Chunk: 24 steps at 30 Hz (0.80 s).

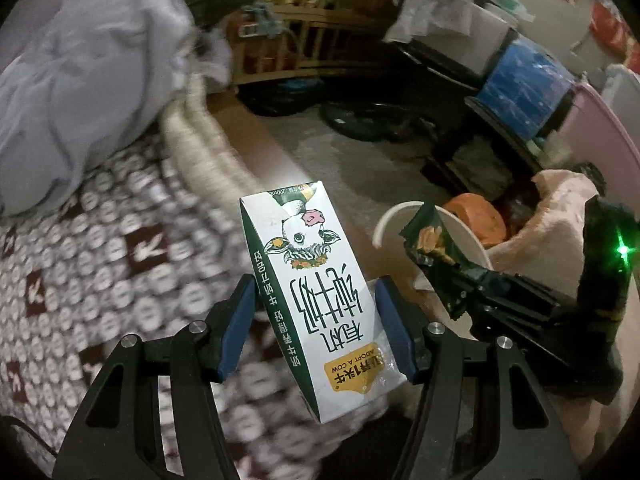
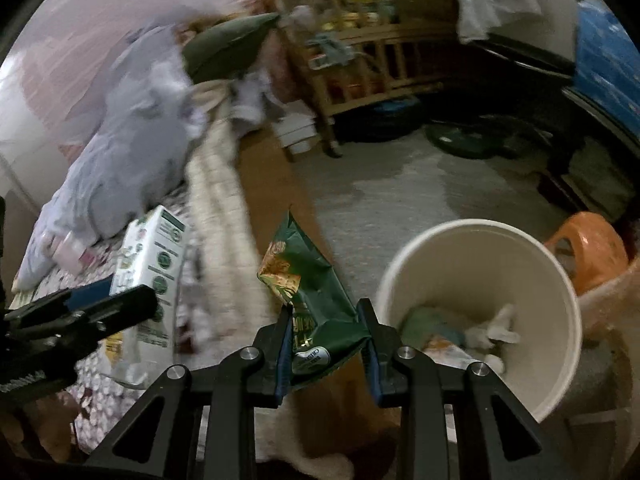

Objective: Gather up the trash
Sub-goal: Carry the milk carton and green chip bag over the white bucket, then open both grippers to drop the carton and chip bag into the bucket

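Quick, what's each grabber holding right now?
Left gripper: closed on the milk carton.
Right gripper: closed on the green snack wrapper, beside the white bin.

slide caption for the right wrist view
Right gripper holds a green snack wrapper beside the white bin.

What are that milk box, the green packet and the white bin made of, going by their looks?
Milk carton: coated, printed paperboard, judging by its sharp folded edges. Green snack packet: thin glossy plastic or foil film, as it is crinkled and shiny. White bin: probably smooth matte plastic, though the view leaves that open.
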Each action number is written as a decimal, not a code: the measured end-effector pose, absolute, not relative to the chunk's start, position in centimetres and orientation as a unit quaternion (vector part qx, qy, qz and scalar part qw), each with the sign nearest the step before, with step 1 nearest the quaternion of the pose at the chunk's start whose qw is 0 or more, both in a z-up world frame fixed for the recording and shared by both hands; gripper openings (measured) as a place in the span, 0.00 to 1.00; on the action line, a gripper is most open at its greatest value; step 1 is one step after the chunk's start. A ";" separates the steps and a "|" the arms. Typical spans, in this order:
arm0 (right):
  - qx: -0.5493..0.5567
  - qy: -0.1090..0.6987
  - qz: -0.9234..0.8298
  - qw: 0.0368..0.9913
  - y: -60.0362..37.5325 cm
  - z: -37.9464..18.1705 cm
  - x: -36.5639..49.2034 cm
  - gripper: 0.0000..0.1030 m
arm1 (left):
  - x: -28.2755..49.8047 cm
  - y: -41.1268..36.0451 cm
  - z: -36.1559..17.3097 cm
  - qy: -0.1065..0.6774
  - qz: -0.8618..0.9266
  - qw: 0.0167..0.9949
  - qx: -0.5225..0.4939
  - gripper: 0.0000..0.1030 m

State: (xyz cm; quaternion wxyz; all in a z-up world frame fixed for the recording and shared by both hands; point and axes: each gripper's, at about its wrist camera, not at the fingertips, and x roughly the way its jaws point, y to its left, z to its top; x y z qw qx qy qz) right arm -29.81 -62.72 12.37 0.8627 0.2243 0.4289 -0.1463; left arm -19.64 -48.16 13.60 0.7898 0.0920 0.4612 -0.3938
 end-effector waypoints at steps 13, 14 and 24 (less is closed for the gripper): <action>0.259 0.435 -0.229 0.831 -70.0 10.3 -35.3 0.28 | -22.5 -57.0 12.1 0.477 -0.461 0.742 0.097 0.57; 0.261 0.436 -0.235 0.829 -70.4 10.1 -35.6 0.28 | -22.7 -57.4 12.0 0.477 -0.465 0.739 0.096 0.57; 0.286 0.436 -0.263 0.811 -72.6 8.7 -37.0 0.28 | -22.8 -59.6 10.8 0.478 -0.484 0.728 0.090 0.58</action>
